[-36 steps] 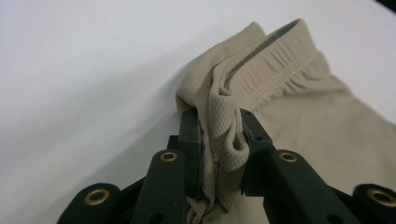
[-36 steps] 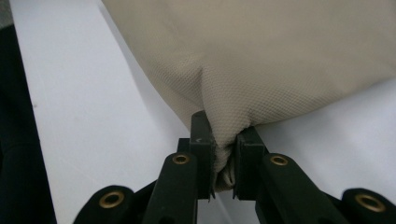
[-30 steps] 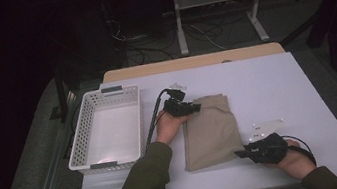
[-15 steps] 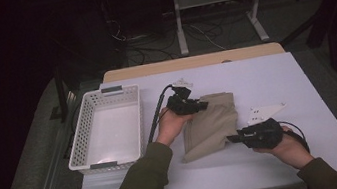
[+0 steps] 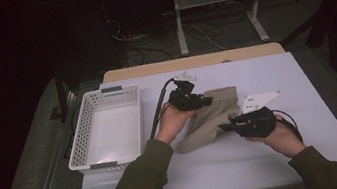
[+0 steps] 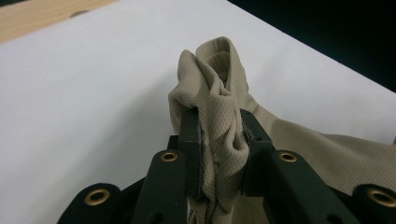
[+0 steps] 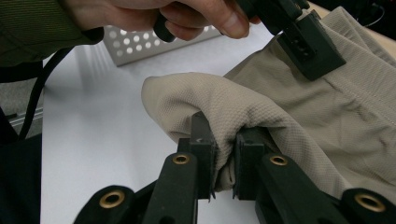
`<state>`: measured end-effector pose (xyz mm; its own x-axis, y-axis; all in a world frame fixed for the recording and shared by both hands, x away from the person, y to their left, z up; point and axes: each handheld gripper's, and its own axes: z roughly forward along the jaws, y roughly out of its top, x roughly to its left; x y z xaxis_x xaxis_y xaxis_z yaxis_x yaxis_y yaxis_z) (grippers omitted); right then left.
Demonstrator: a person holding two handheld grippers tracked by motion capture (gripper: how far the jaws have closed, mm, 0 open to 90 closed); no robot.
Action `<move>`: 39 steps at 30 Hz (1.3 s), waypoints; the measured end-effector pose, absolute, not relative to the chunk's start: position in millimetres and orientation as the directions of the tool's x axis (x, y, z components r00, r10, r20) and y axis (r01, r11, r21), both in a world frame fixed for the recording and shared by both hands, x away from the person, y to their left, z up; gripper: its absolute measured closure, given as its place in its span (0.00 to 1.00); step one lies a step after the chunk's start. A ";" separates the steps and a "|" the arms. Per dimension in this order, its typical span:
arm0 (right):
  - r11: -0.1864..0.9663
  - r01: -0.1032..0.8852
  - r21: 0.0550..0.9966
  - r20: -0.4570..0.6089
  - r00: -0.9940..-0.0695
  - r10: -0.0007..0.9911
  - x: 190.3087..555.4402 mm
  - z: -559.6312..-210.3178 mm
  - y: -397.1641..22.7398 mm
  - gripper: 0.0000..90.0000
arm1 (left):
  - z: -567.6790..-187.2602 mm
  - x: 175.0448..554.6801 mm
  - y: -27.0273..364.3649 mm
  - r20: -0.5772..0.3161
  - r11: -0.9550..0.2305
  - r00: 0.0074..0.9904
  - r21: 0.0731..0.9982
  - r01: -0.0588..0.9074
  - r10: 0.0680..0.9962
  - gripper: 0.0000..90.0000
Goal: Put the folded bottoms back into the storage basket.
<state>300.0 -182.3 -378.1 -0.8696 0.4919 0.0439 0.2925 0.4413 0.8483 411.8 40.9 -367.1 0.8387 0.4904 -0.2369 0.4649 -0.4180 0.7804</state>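
Observation:
A beige folded cloth [image 5: 210, 116] hangs between my two grippers above the middle of the white table [image 5: 317, 153]. My left gripper [image 5: 205, 101] is shut on the cloth's far edge; in the left gripper view a bunch of beige cloth [image 6: 212, 93] is pinched between its jaws [image 6: 219, 144]. My right gripper [image 5: 227, 127] is shut on the near edge, and in the right gripper view a fold of the cloth [image 7: 224, 105] wraps over its jaws [image 7: 224, 158]. The left hand and its gripper [image 7: 303, 42] show at the top of that view.
A white perforated basket [image 5: 108, 128] stands empty at the table's left. A wooden strip [image 5: 192, 62] runs along the far edge. Cables and a metal stand lie on the dark floor behind. The basket's wall [image 7: 154, 44] shows behind the cloth.
Both grippers have risen and come closer together, lifting the cloth off the table. It lay flat a second ago and now sags bunched between them.

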 end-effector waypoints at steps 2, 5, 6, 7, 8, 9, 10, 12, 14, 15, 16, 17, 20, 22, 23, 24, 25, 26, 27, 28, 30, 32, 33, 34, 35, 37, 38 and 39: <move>0.433 0.291 0.853 0.049 -0.871 0.489 302.0 -373.8 -180.7 0.90 | -359.8 412.4 42.9 -0.230 -0.417 0.836 0.782 0.463 0.497 0.83; 0.424 0.286 0.860 0.052 -0.874 0.483 305.5 -367.2 -177.0 0.90 | -349.0 413.8 46.9 -0.225 -0.411 0.833 0.785 0.463 0.506 0.83; 0.422 0.281 0.862 0.049 -0.875 0.482 306.8 -364.8 -175.5 0.90 | -345.5 414.5 48.4 -0.228 -0.408 0.831 0.786 0.465 0.507 0.83; 0.420 0.276 0.865 0.048 -0.877 0.478 308.6 -362.3 -174.0 0.90 | -342.1 415.3 49.9 -0.229 -0.406 0.830 0.786 0.466 0.510 0.83; 0.415 0.277 0.867 0.051 -0.877 0.477 310.0 -359.5 -172.3 0.90 | -338.5 416.2 51.6 -0.227 -0.407 0.830 0.786 0.465 0.509 0.83; 0.413 0.271 0.869 0.049 -0.879 0.474 311.8 -356.7 -170.6 0.90 | -335.1 416.5 52.9 -0.226 -0.405 0.829 0.787 0.465 0.512 0.83; 0.411 0.267 0.872 0.048 -0.881 0.471 313.6 -353.7 -168.8 0.90 | -331.6 416.7 54.5 -0.222 -0.407 0.829 0.788 0.463 0.514 0.83; 0.407 0.260 0.876 0.046 -0.884 0.465 317.1 -347.8 -165.1 0.90 | -325.3 417.0 57.9 -0.216 -0.405 0.829 0.791 0.458 0.516 0.83; 0.410 0.249 0.878 0.038 -0.888 0.459 320.2 -342.0 -161.2 0.90 | -319.4 417.0 62.0 -0.214 -0.399 0.826 0.795 0.457 0.521 0.83; 0.408 0.248 0.879 0.038 -0.888 0.459 321.5 -339.3 -159.1 0.90 | -316.4 417.2 64.4 -0.212 -0.399 0.827 0.796 0.456 0.521 0.83; 0.408 0.245 0.879 0.036 -0.889 0.456 322.9 -336.5 -157.4 0.90 | -313.5 417.2 66.9 -0.209 -0.396 0.826 0.799 0.453 0.523 0.83; 0.406 0.242 0.881 0.036 -0.891 0.453 324.3 -333.9 -155.6 0.90 | -310.7 417.2 69.5 -0.207 -0.394 0.825 0.801 0.452 0.526 0.83; 0.400 0.231 0.887 0.033 -0.896 0.444 328.1 -326.6 -150.0 0.90 | -302.5 417.9 79.3 -0.203 -0.381 0.821 0.809 0.448 0.534 0.83; 0.398 0.226 0.889 0.032 -0.898 0.438 330.1 -322.5 -145.2 0.90 | -298.6 418.4 85.9 -0.204 -0.369 0.815 0.814 0.449 0.542 0.83; 0.398 0.223 0.890 0.031 -0.900 0.435 331.3 -320.9 -142.6 0.90 | -297.1 418.5 89.1 -0.204 -0.366 0.813 0.815 0.450 0.545 0.83; 0.399 0.218 0.891 0.028 -0.902 0.432 332.6 -319.5 -139.8 0.90 | -295.9 418.6 92.3 -0.203 -0.365 0.812 0.815 0.450 0.548 0.83; 0.397 0.218 0.891 0.030 -0.903 0.429 333.7 -318.1 -137.0 0.90 | -295.0 418.8 95.3 -0.203 -0.361 0.810 0.817 0.450 0.550 0.83; 0.397 0.219 0.891 0.032 -0.904 0.427 334.9 -316.8 -134.3 0.90 | -294.2 418.9 98.1 -0.205 -0.355 0.807 0.819 0.451 0.553 0.83; 0.397 0.216 0.892 0.032 -0.906 0.422 336.3 -315.5 -131.4 0.90 | -293.4 419.3 101.3 -0.203 -0.355 0.808 0.820 0.449 0.554 0.83; 0.399 0.214 0.892 0.030 -0.908 0.419 337.7 -314.2 -128.5 0.90 | -292.5 419.2 104.3 -0.207 -0.349 0.805 0.821 0.451 0.556 0.83; 0.399 0.208 0.893 0.028 -0.911 0.412 340.3 -311.8 -122.4 0.90 | -290.7 419.4 110.6 -0.206 -0.344 0.803 0.823 0.451 0.559 0.83; 0.397 0.204 0.895 0.028 -0.914 0.405 342.3 -309.6 -116.2 0.90 | -289.0 419.4 117.6 -0.200 -0.345 0.803 0.826 0.446 0.561 0.83; 0.396 0.202 0.896 0.029 -0.916 0.401 343.0 -308.6 -113.0 0.90 | -288.1 419.2 121.4 -0.199 -0.344 0.802 0.827 0.446 0.563 0.83; 0.395 0.201 0.896 0.032 -0.918 0.395 343.5 -307.7 -109.7 0.90 | -287.5 419.2 125.4 -0.198 -0.341 0.802 0.828 0.444 0.563 0.83; 0.397 0.199 0.896 0.032 -0.920 0.391 344.1 -306.7 -106.3 0.90 | -286.7 419.0 129.6 -0.198 -0.339 0.801 0.830 0.444 0.565 0.83; 0.402 0.188 0.896 0.025 -0.926 0.377 345.8 -304.8 -99.0 0.90 | -285.0 418.4 138.5 -0.194 -0.335 0.798 0.833 0.441 0.570 0.83; 0.401 0.186 0.897 0.026 -0.927 0.373 346.3 -303.7 -95.2 0.90 | -284.1 418.0 143.1 -0.191 -0.332 0.798 0.835 0.438 0.572 0.83; 0.402 0.183 0.897 0.024 -0.930 0.368 347.0 -302.5 -91.4 0.90 | -283.2 417.3 147.5 -0.190 -0.328 0.796 0.837 0.437 0.575 0.83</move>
